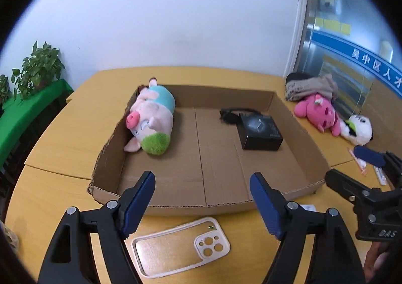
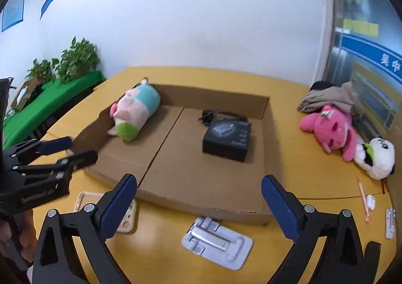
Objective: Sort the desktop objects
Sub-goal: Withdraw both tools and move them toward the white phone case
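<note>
A shallow cardboard tray [image 1: 296,133] [image 2: 272,133] lies on the yellow table. In it are a pig plush [image 1: 150,123] [image 2: 134,114], a black box [image 1: 260,130] [image 2: 227,138] and a black cable [image 1: 230,114] behind the box. My left gripper [image 1: 202,188] is open and empty above a cream phone case [image 1: 181,246] [image 2: 127,218]. My right gripper [image 2: 198,192] is open and empty above a grey phone stand [image 2: 217,240]. A pink plush [image 1: 317,113] [image 2: 330,128] and a panda plush [image 1: 358,128] [image 2: 377,155] lie outside the tray, at right.
A folded cloth [image 2: 329,97] lies behind the pink plush. A pink pen [image 2: 364,199] and small white items [image 2: 390,219] lie at the table's right edge. Potted plants [image 2: 75,60] stand on a green shelf at left. A wall is behind.
</note>
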`<state>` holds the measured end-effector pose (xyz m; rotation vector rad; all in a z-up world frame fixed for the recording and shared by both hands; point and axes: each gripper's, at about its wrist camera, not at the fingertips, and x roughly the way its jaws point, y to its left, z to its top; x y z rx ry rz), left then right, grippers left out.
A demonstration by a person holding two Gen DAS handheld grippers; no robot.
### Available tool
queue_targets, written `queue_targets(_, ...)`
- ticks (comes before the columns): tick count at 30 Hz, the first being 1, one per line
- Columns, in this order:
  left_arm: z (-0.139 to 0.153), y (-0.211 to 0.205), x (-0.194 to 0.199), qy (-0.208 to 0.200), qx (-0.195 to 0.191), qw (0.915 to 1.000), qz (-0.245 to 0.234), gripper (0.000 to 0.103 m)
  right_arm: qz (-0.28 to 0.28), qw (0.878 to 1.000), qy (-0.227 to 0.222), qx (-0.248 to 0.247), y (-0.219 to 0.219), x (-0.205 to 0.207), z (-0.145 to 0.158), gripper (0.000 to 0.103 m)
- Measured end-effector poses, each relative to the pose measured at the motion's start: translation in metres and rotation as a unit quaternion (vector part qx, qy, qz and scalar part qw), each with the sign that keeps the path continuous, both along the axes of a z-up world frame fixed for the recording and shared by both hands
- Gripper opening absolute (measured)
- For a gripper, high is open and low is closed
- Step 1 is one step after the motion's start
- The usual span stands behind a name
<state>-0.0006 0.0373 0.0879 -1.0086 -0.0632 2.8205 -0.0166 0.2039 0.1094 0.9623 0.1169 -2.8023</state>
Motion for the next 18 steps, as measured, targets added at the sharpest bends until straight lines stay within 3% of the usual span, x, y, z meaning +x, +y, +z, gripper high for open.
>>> queue_targets(4, -0.003, -0.008, 0.005, -0.006, 0.001, 1.0, -0.003, 0.078, 0.003, 1.0, -0.018, 0.002, -0.002, -0.006, -0.004, 0.102)
queue_targets(8, -0.017, -0.025, 0.014, -0.023, 0.002, 0.9997, -0.002, 0.078, 0.026, 0.997, -0.065, -0.015, -0.008, -0.012, -0.024, 0.102)
queue_targets(15, -0.06, -0.067, 0.027, -0.091, 0.005, 0.9958, 0.014, 0.078, 0.086, 0.982, -0.165, -0.017, -0.049, -0.017, -0.09, 0.102)
queue_targets(18, -0.082, -0.078, 0.025, -0.128, 0.022, 0.9914, 0.015, 0.078, 0.108, 0.978, -0.176, -0.022, -0.069, -0.019, -0.107, 0.102)
